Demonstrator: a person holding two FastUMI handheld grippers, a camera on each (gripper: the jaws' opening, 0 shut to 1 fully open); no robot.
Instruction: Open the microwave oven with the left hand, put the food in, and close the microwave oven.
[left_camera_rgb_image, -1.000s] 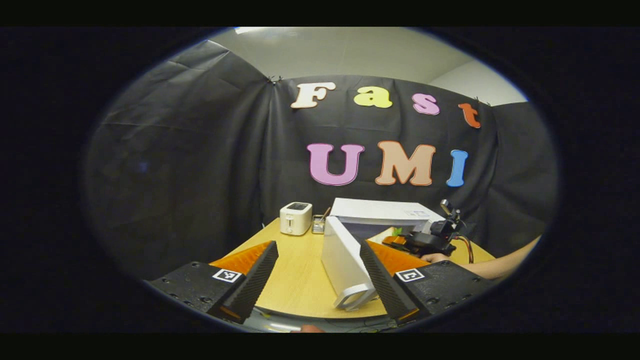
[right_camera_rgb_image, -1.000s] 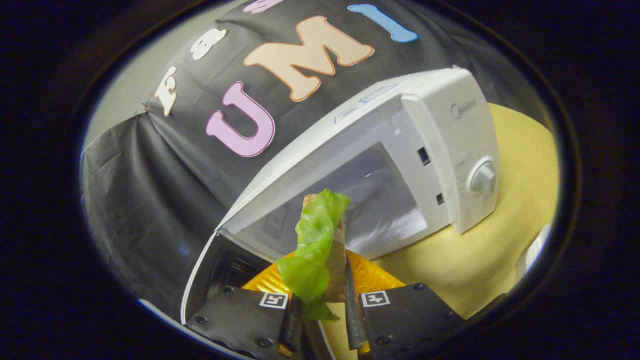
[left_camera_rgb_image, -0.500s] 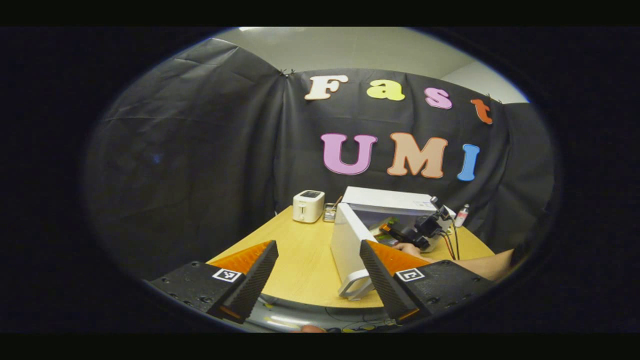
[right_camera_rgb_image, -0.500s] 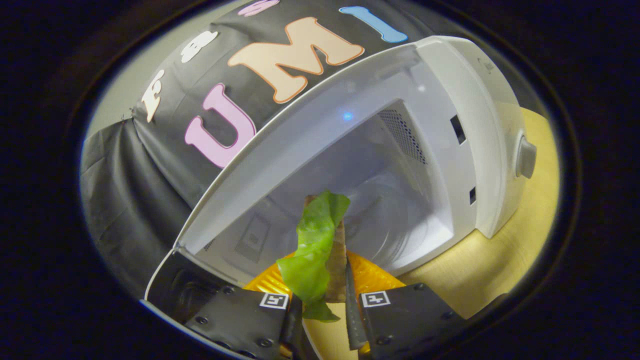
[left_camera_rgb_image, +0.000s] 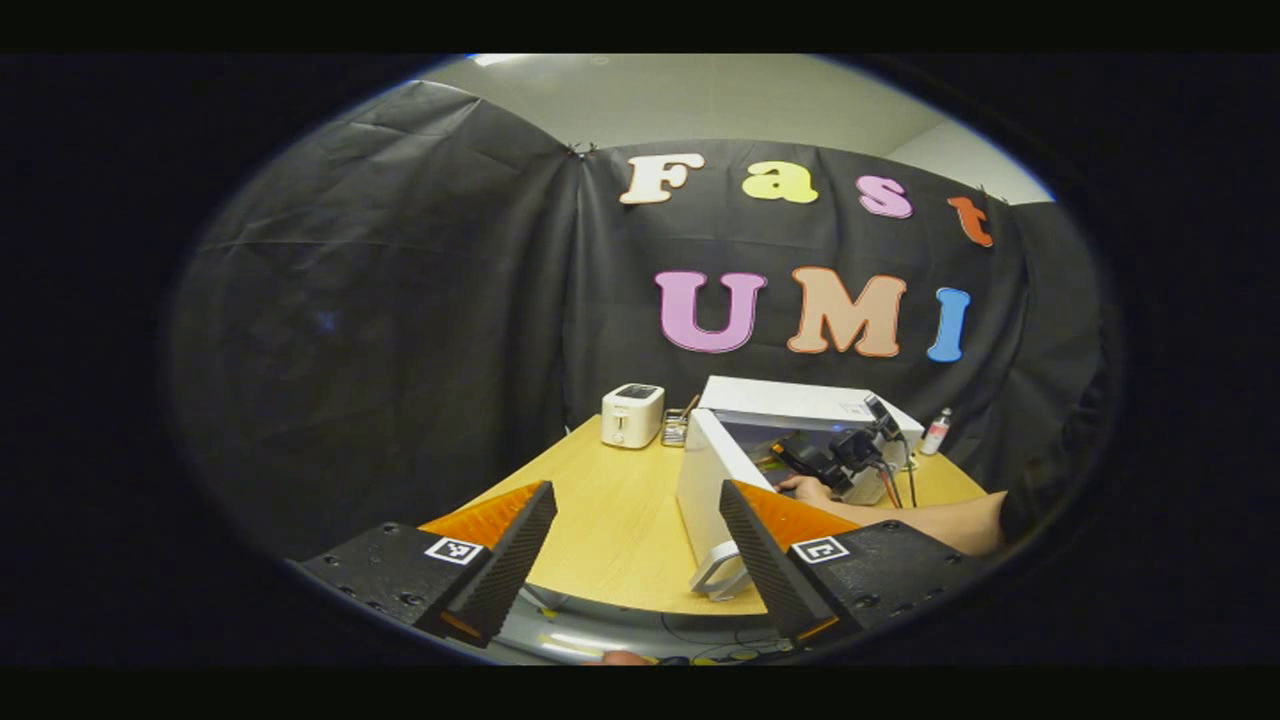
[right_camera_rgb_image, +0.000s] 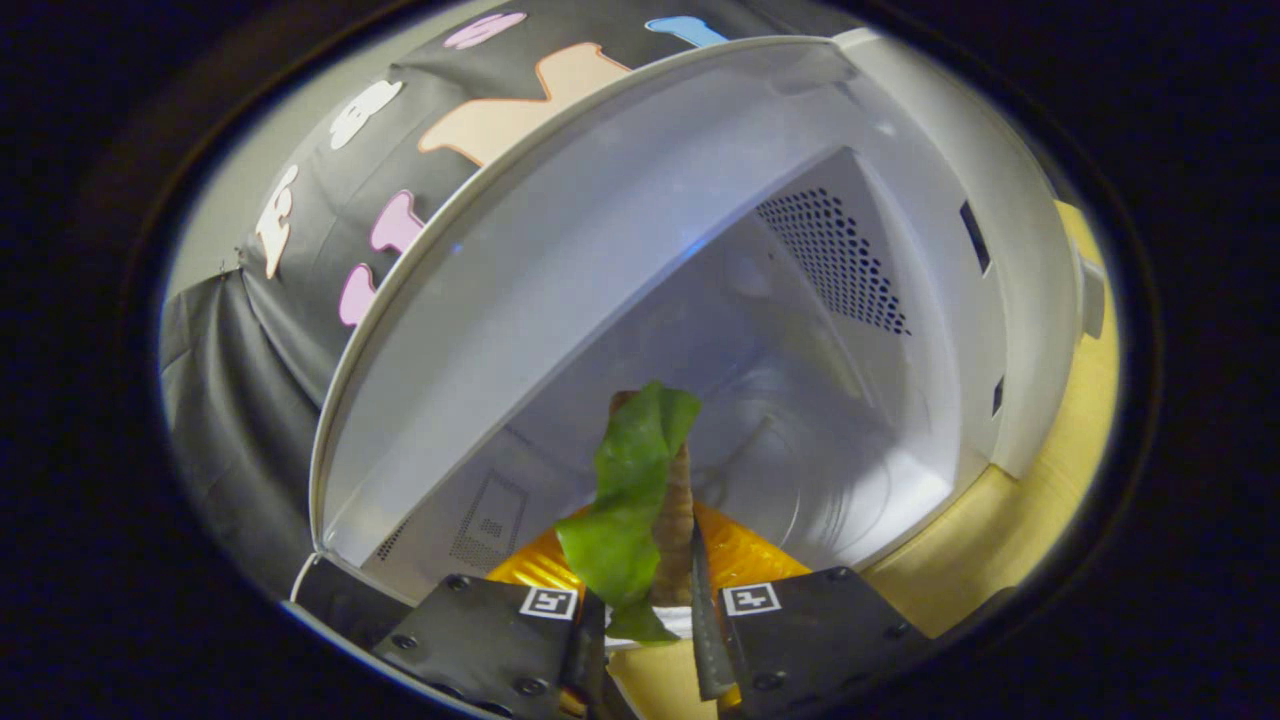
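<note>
Left gripper view, wooden table (left_camera_rgb_image: 610, 520), toaster (left_camera_rgb_image: 631, 415), black cloth wall (left_camera_rgb_image: 400, 300)

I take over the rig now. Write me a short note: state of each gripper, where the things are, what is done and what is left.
Left gripper: open, holding nothing, back from the table, facing the microwave door.
Right gripper: shut on the food, a green leaf on a brown piece, at the mouth of the microwave, pointing into the cavity.
Door: swung open, handle toward the left gripper.
Done: door opened, food picked up and brought to the opening.
Left: set the food on the cavity floor, release, pull the right gripper out, then close the door with the left.
</note>
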